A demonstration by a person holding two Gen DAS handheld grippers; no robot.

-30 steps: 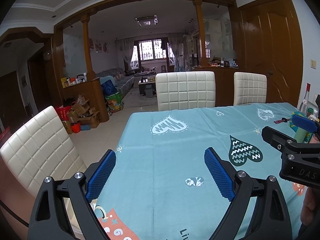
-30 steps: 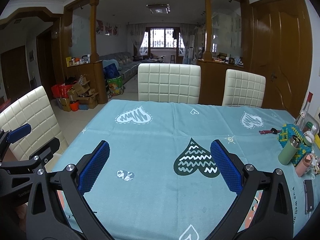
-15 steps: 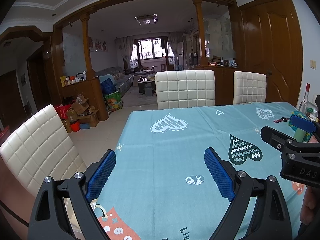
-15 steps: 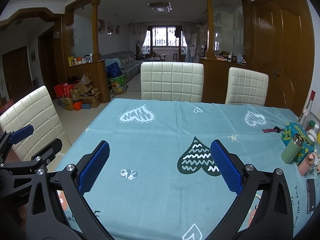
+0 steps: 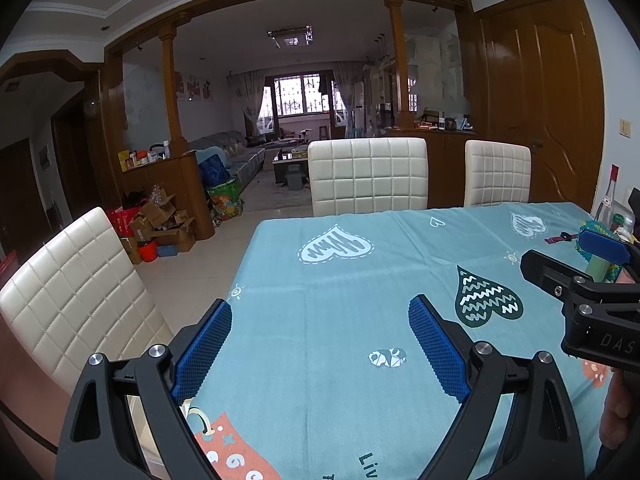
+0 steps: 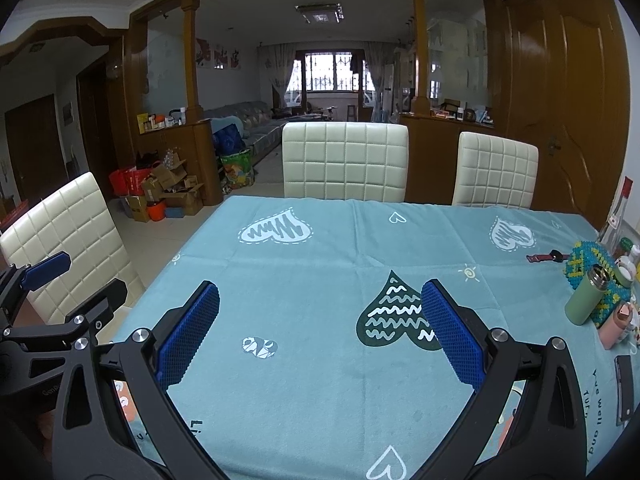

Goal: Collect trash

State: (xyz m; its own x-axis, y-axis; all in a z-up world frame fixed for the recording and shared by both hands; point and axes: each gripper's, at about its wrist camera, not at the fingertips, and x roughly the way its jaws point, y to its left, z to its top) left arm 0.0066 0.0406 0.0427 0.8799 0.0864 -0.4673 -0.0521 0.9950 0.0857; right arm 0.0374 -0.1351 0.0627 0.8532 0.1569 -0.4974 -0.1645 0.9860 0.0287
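Note:
My left gripper (image 5: 320,312) hangs open over the near left part of a table under a teal heart-print cloth (image 5: 360,280), with nothing between its blue pads. To its right, my right gripper (image 6: 320,296) is also open and empty above the cloth (image 6: 320,248). Each gripper shows at the edge of the other's view: the right gripper (image 5: 576,264) in the left wrist view, the left gripper (image 6: 72,276) in the right wrist view. No loose trash shows on the cloth in either view.
Cream quilted chairs (image 6: 346,164) stand at the far side and a chair (image 6: 64,236) at the left. A green flask (image 6: 586,296), a pink bottle (image 6: 618,324), a beaded holder (image 6: 592,264), a watch (image 6: 548,257) and a dark phone (image 6: 624,388) crowd the right edge. Boxes (image 6: 168,192) lie on the floor.
The right wrist view has lifted and drawn back slightly, so the table sits lower in frame. The left gripper has barely moved. Both stay open.

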